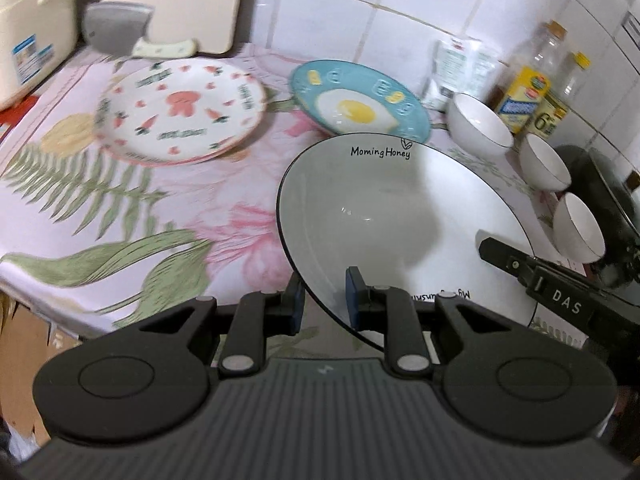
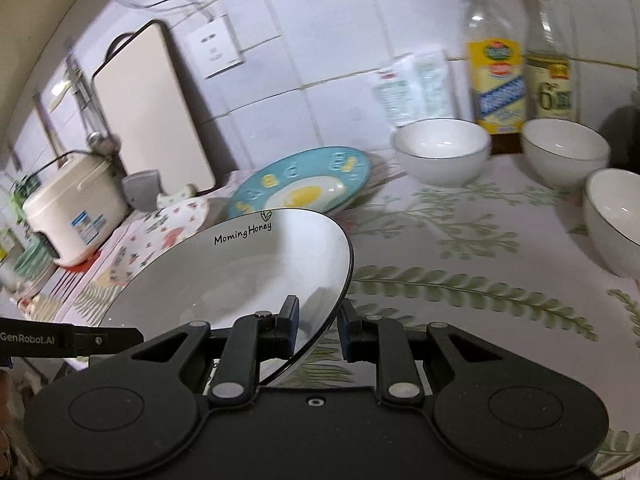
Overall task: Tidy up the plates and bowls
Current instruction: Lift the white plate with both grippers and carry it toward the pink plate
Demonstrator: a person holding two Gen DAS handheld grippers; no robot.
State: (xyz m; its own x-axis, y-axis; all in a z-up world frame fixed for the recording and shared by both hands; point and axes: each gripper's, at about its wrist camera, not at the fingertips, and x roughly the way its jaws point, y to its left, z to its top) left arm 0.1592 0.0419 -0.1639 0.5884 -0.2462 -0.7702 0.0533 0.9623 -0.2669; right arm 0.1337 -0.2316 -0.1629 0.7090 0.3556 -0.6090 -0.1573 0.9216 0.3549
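While your left gripper (image 1: 325, 296) and right gripper (image 2: 318, 330) each pinch opposite rims of the glossy white plate (image 1: 400, 216) (round, black-edged, lettered "Morning Honey"), it sits tilted above the floral cloth (image 1: 120, 208). At its 12 o'clock lies the blue egg plate (image 1: 360, 100); at 10, the carrot-print plate (image 1: 180, 110). White tiles (image 2: 320, 40) back the counter.

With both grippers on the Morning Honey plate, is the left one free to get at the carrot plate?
Probably not yet. The left gripper straddles the rim of the Morning Honey plate, shared with the right gripper. The path to the carrot plate looks open over bare tablecloth once it lets go.
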